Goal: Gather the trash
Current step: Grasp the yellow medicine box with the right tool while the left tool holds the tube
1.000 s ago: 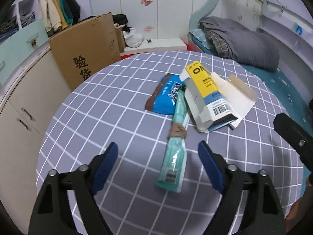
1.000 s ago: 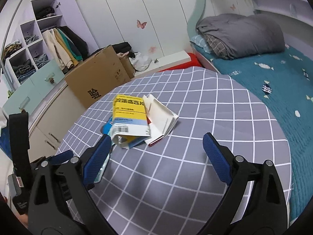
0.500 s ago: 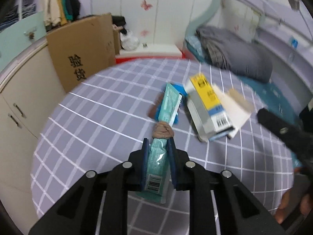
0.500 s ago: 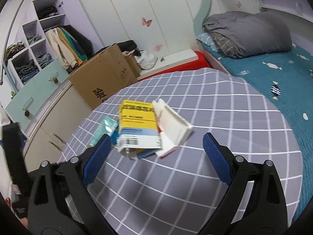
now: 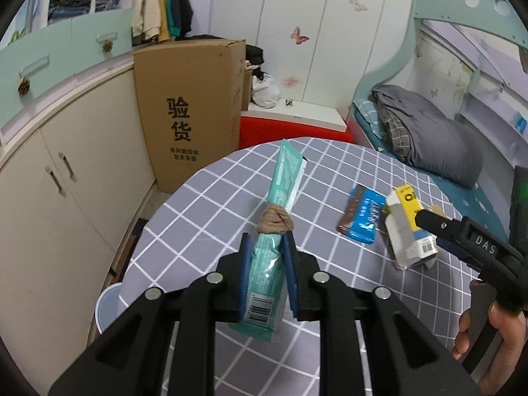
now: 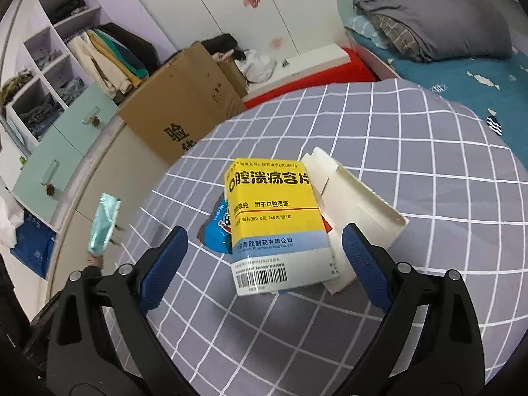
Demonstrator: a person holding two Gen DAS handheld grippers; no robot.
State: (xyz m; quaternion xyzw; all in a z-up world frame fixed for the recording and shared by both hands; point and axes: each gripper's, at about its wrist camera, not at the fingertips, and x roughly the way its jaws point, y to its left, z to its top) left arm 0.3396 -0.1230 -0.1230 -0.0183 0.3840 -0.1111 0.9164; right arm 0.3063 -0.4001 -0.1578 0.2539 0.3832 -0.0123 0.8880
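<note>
My left gripper (image 5: 266, 257) is shut on a long teal wrapper (image 5: 280, 191) tied with a brown band, held lifted above the table's left side; the wrapper also shows in the right wrist view (image 6: 102, 227). My right gripper (image 6: 264, 260) is open, its fingers on either side of a yellow and white medicine box (image 6: 274, 221) that lies on the grey checked tablecloth (image 6: 429, 171). A blue snack wrapper (image 6: 216, 231) lies under the box's left edge. In the left wrist view the box (image 5: 407, 227) and the blue wrapper (image 5: 363, 217) lie at the right.
A flattened white carton (image 6: 356, 198) lies beside the box. A pale bin (image 5: 107, 307) stands on the floor below the table's left edge. A big cardboard box (image 5: 188, 105) stands by cream cabinets (image 5: 66, 178). A bed with grey bedding (image 6: 429, 19) is at the right.
My left gripper closed on the teal wrapper and lifted it off the table, swinging left. My right gripper moved closer, now astride the yellow box.
</note>
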